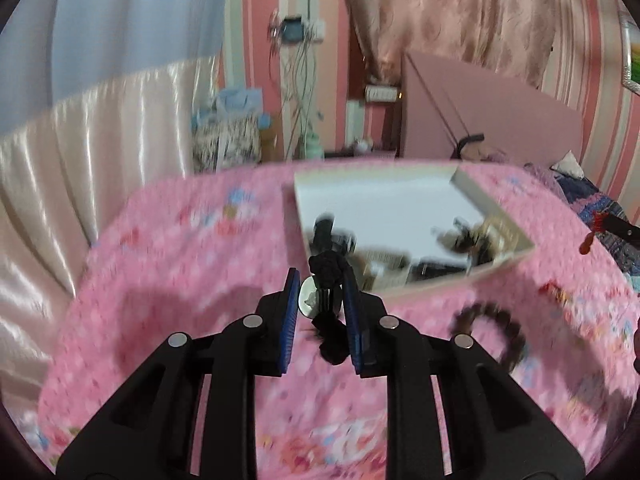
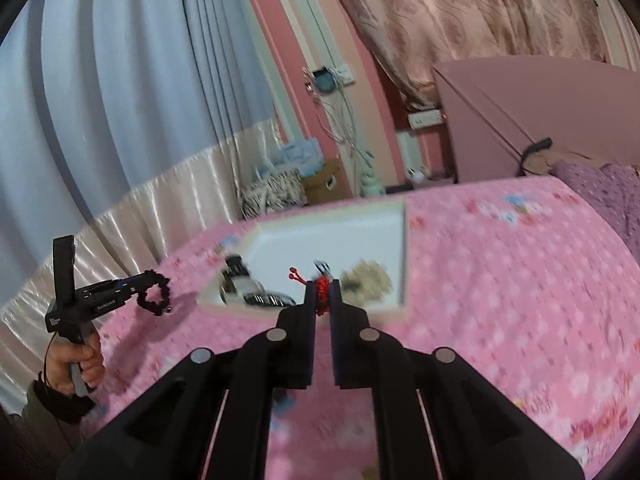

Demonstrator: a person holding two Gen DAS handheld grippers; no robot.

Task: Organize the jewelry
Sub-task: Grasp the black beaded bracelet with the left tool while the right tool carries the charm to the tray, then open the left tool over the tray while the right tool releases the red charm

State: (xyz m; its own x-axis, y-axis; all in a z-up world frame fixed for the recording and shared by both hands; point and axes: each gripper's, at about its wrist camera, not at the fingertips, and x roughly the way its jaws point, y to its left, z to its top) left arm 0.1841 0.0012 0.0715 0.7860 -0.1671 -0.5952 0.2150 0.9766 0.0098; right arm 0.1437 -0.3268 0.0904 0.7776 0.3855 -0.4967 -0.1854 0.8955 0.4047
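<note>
1. Left wrist view is showing the left gripper (image 1: 322, 300) clamping a black beaded bracelet (image 1: 329, 280), which is hanging clear of the pink bedspread (image 1: 180, 272).
2. The right gripper (image 2: 323, 298) is pinching a small red trinket (image 2: 321, 294), its jaws almost together.
3. Both pieces are being carried above the bedspread, just short of the white tray (image 1: 496, 200), which is already holding several blurred items.
4. The step in hand looks like the carry to the tray.
5. Next, each gripper likely needs to reach over the rim and let go onto a bare patch.
6. A brown bracelet (image 1: 496, 332) is lying on the bedspread, probably waiting its turn.
</note>
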